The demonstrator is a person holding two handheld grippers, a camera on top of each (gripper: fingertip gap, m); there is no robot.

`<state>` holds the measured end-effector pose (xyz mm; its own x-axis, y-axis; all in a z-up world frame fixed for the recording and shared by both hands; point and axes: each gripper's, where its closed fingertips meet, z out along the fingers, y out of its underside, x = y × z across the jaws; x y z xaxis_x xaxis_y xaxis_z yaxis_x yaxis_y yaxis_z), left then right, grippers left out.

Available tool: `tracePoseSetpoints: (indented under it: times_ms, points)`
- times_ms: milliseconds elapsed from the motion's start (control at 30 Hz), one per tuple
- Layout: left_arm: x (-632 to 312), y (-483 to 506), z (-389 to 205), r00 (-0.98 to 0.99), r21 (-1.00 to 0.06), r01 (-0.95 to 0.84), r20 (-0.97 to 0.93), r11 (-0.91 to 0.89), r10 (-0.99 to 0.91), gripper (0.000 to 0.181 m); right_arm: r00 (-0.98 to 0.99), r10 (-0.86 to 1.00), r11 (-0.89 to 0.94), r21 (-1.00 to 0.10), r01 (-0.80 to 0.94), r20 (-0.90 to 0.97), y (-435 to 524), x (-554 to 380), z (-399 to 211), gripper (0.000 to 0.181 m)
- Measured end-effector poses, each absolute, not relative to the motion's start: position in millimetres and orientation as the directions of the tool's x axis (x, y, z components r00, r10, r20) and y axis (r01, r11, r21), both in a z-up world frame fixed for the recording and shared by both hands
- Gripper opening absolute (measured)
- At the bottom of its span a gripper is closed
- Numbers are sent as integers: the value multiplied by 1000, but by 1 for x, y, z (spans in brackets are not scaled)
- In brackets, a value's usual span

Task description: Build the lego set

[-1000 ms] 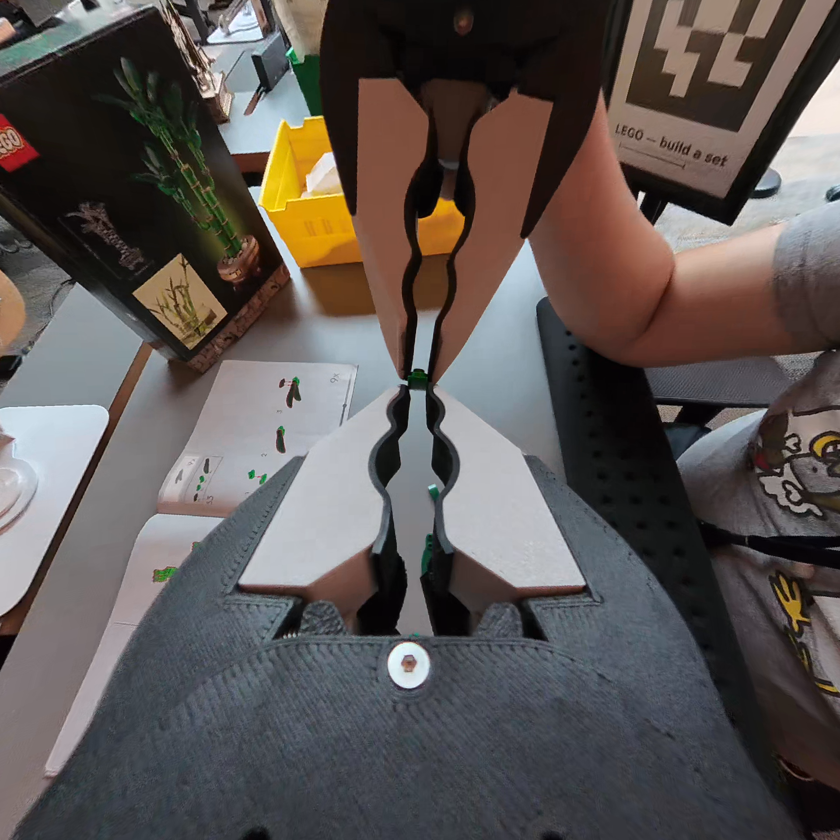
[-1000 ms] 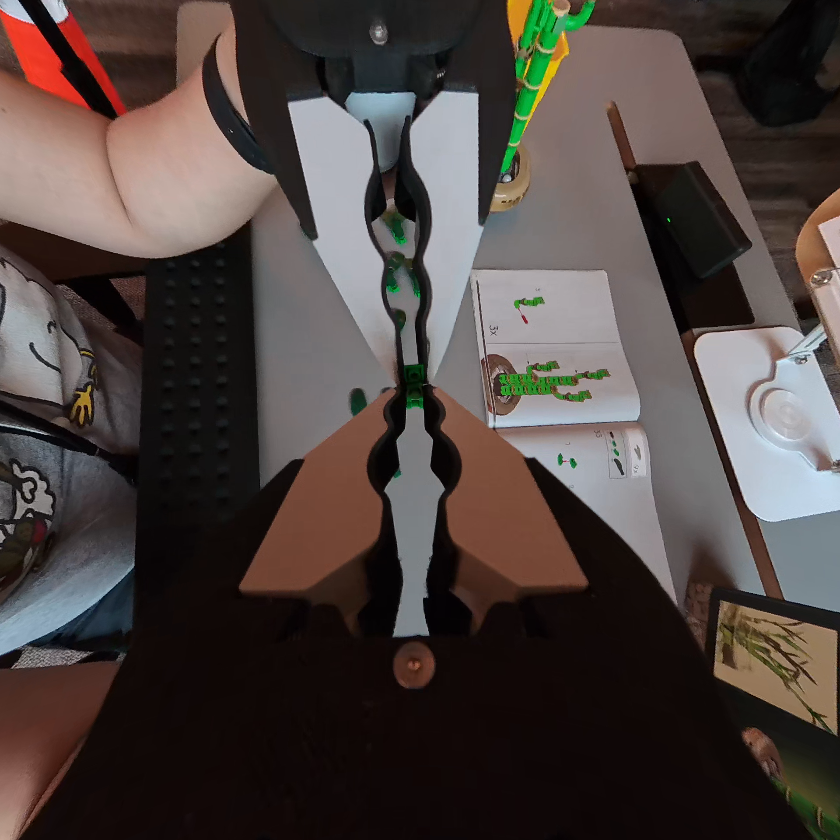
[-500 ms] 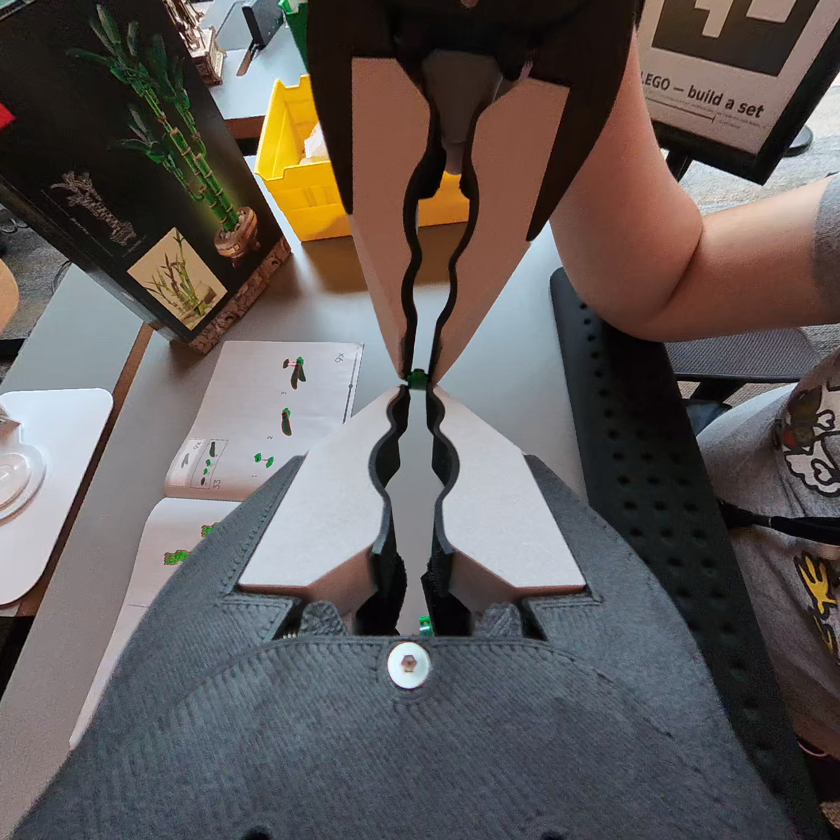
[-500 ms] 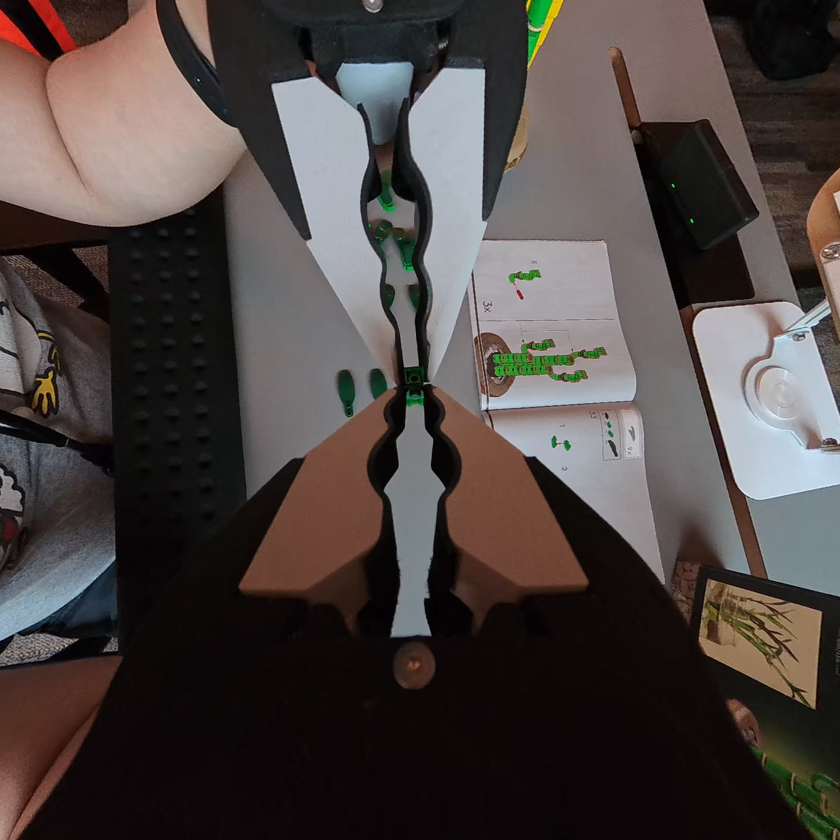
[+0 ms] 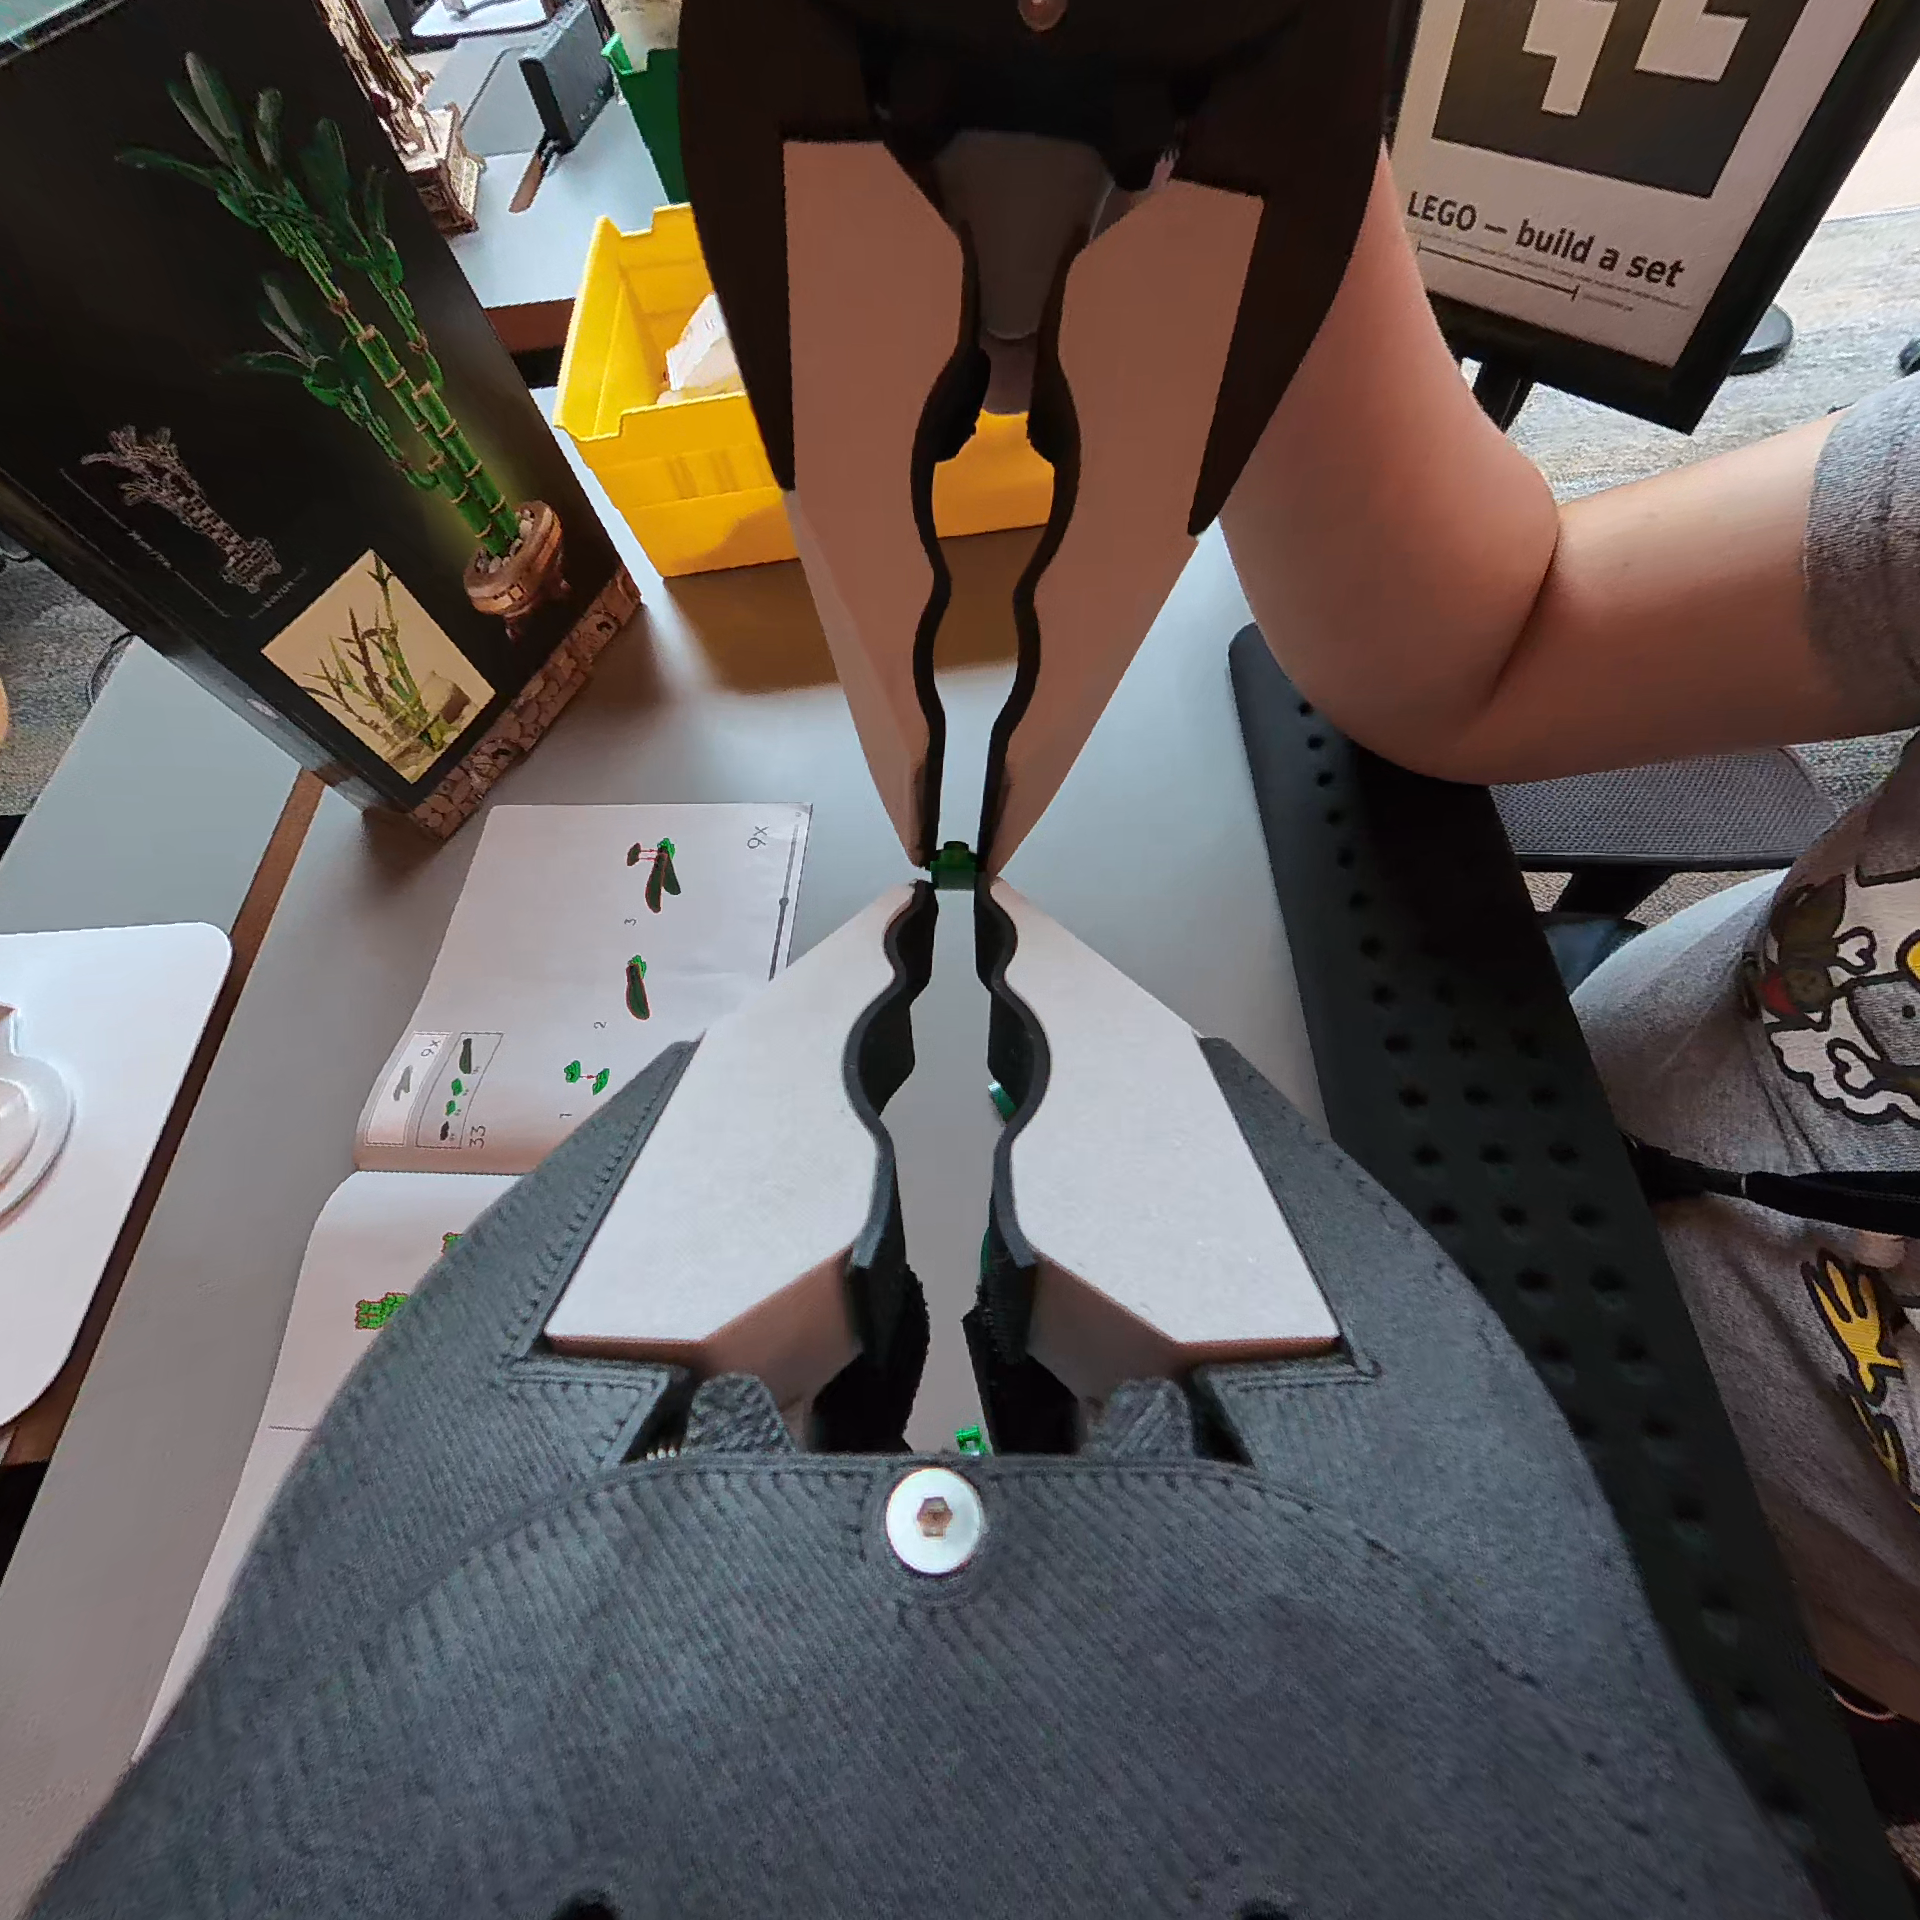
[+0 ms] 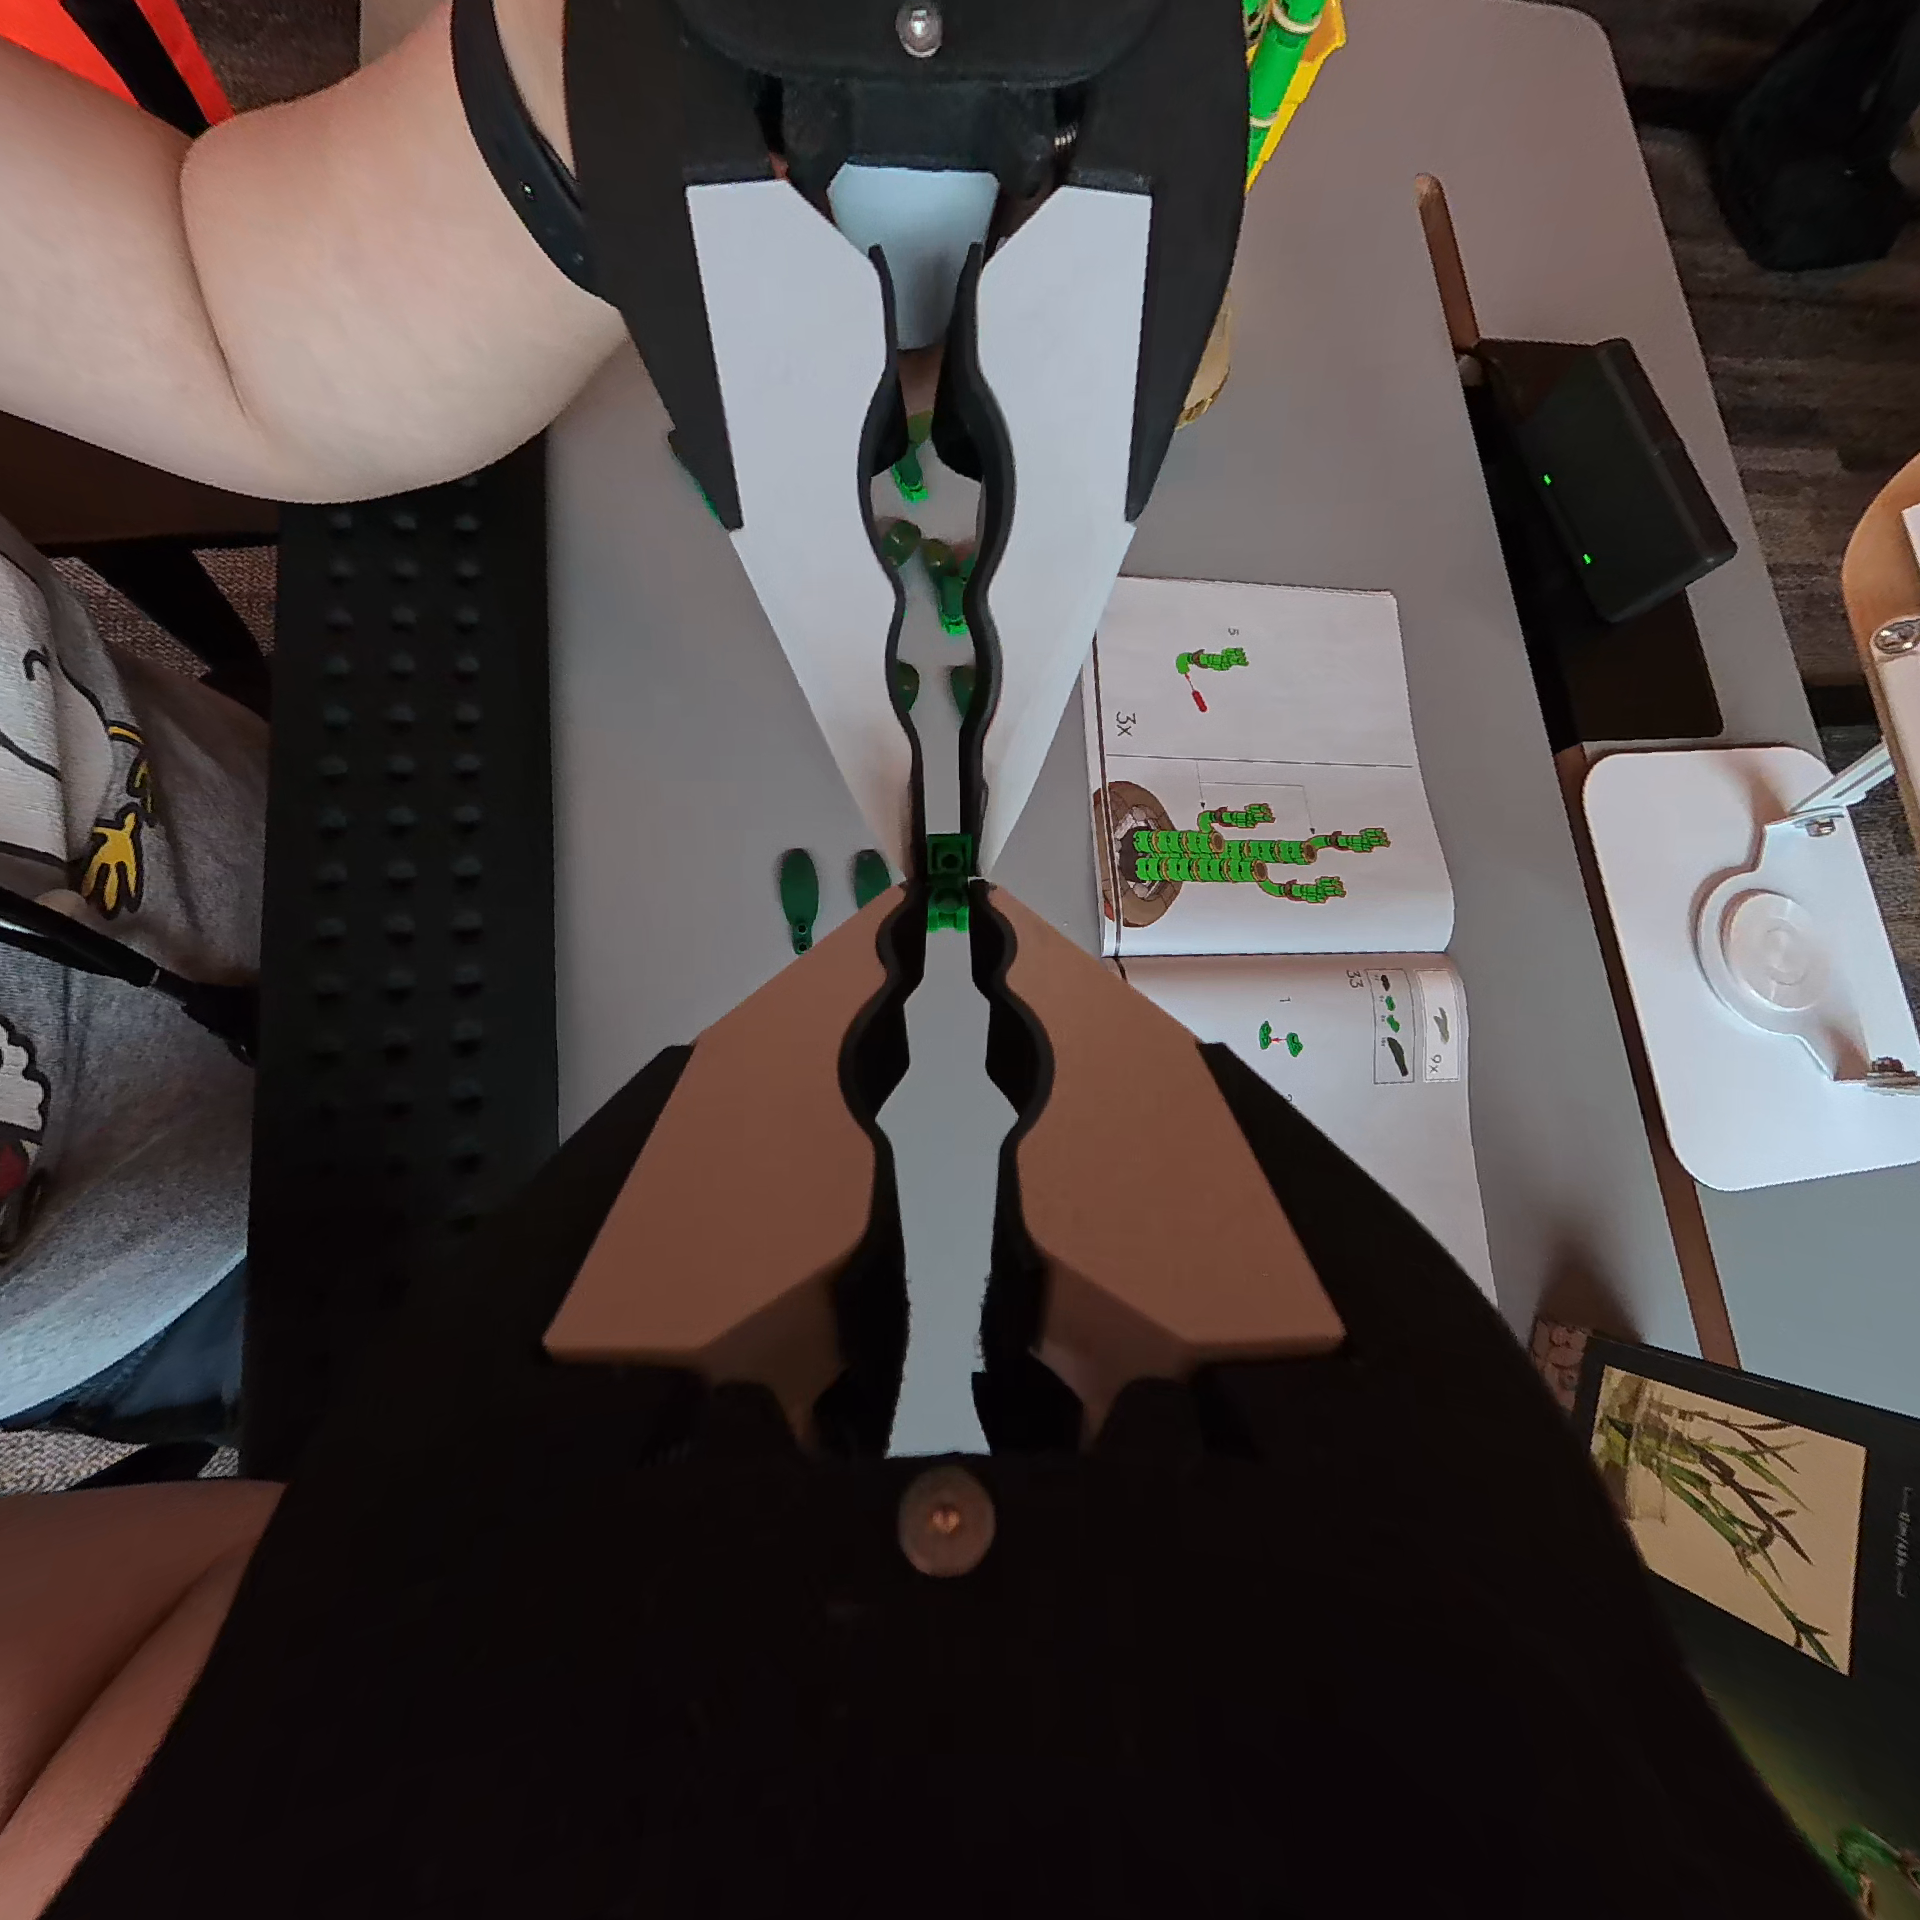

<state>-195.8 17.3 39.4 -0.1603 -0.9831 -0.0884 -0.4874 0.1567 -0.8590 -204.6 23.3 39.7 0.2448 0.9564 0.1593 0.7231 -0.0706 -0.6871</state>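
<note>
At the far left of the right wrist view we see a black perforated chair arm [image 6: 400,831] running down the frame beside the grey bench [image 6: 686,748]. Just right of it, two dark green leaf pieces [image 6: 800,896] lie flat on the bench. At the centre, our right gripper [image 6: 948,914] and left gripper [image 6: 948,847] meet tip to tip above the bench: the right fingers [image 6: 790,1122] are clenched on a bright green lego piece [image 6: 948,914], and the left fingers, coming from the top of the frame, are clenched on a darker green lego piece [image 6: 950,857]; the two pieces touch. More green pieces [image 6: 940,587] lie on the bench behind the left fingers. To the right, the open instruction booklet [image 6: 1268,727] lies flat, and farther right a white stand base [image 6: 1766,966]. In the left wrist view, the lego box [image 5: 270,416] stands at upper left, a yellow bin [image 5: 665,436] beside it.
</note>
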Motion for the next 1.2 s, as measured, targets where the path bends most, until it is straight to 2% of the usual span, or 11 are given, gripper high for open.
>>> tracePoseSetpoints:
  times_ms: [500,667,767,867,933,1033,1100,1200]
  points:
    - [-195,19,42,-159,-877,-466,-48,118,-986,6,246,953,-43,-723,689,178,25,-205,48,6]
    - [-196,24,45,-142,-888,-450,-33,94,-989,6,264,944,-30,-746,665,198,28,-203,56,15]
    - [-196,31,58,-105,-925,-380,19,22,-994,6,283,927,14,-779,627,244,32,-200,69,24]
    - [-198,39,84,-87,-964,-226,166,-143,-982,6,310,860,177,-806,565,406,41,-202,96,27]
    - [-203,44,99,-104,-963,-132,250,-236,-963,5,346,742,330,-762,557,575,49,-202,116,28]
    - [-208,48,111,-117,-956,-64,292,-287,-949,5,297,558,530,-608,591,775,43,-210,127,27]
    - [-212,43,121,-166,-944,-19,327,-328,-930,5,292,481,575,-549,607,827,41,-215,132,27]
    - [-216,38,131,-215,-931,19,353,-365,-911,5,290,437,611,-517,599,852,38,-221,135,27]
